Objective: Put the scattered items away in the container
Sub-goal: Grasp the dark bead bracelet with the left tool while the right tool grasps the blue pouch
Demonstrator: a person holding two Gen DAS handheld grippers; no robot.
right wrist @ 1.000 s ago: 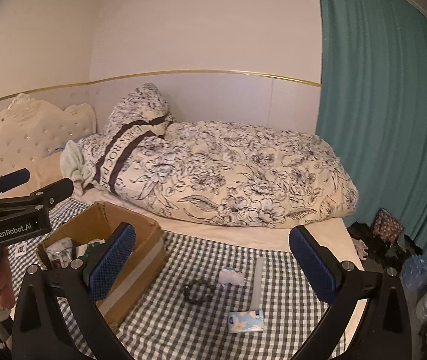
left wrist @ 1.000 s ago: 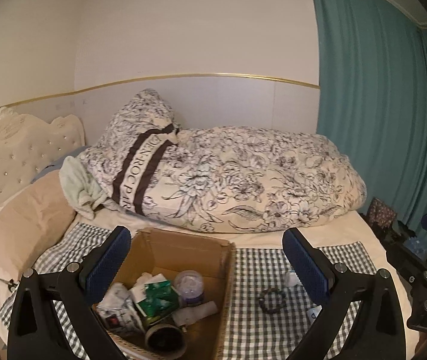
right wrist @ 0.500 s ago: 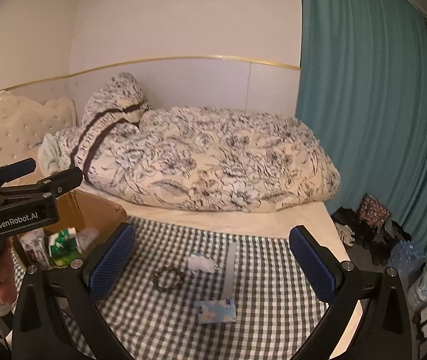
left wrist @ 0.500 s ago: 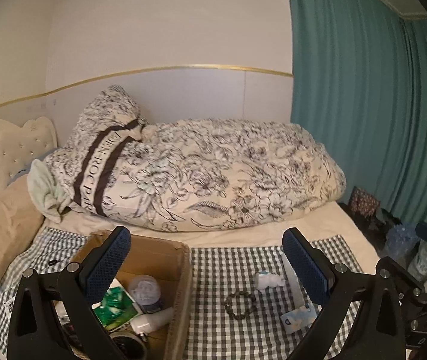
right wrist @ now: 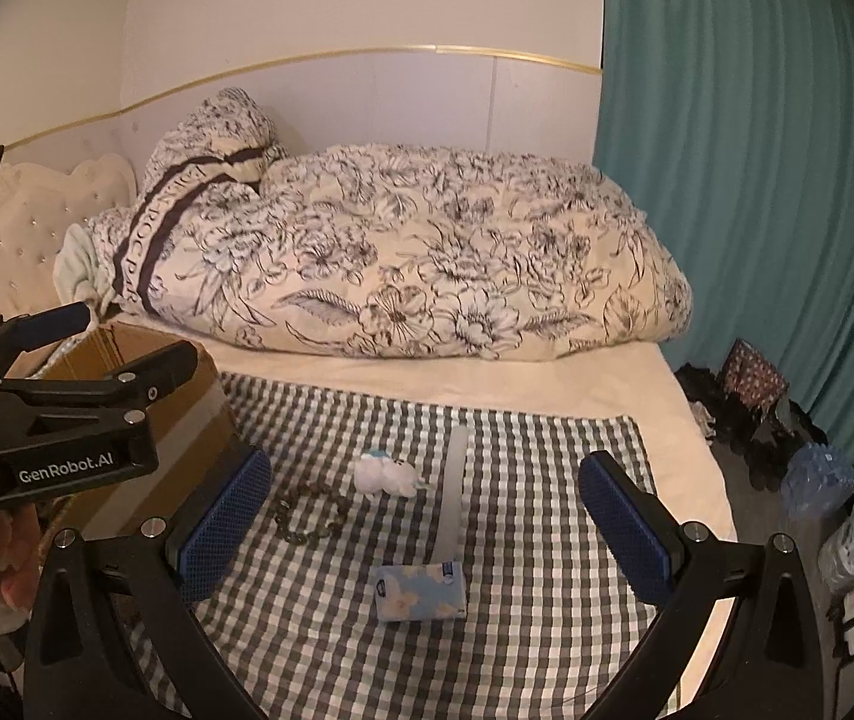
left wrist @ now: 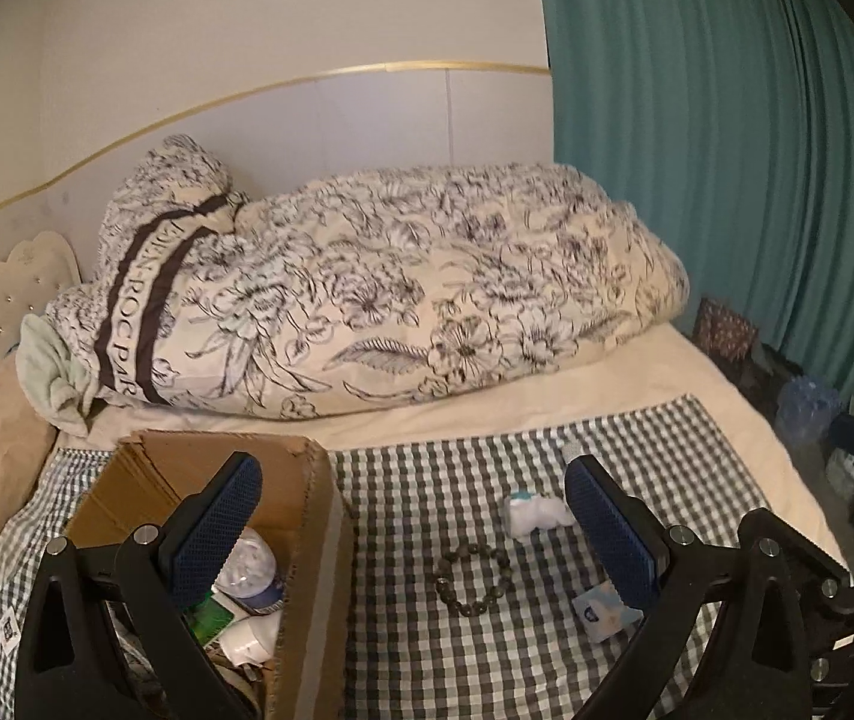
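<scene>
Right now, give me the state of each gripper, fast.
Left gripper: jaws open, holding nothing, above the cardboard box edge.
Right gripper: jaws open, holding nothing, above the checkered cloth.

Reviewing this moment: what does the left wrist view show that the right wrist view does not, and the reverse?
Only the left wrist view looks into the cardboard box, showing a clear lidded jar and a green packet. Only the right wrist view shows the whole grey strip and the left gripper, open. Both show the bead bracelet, white plush toy, tissue pack, checked cloth and floral duvet.
</scene>
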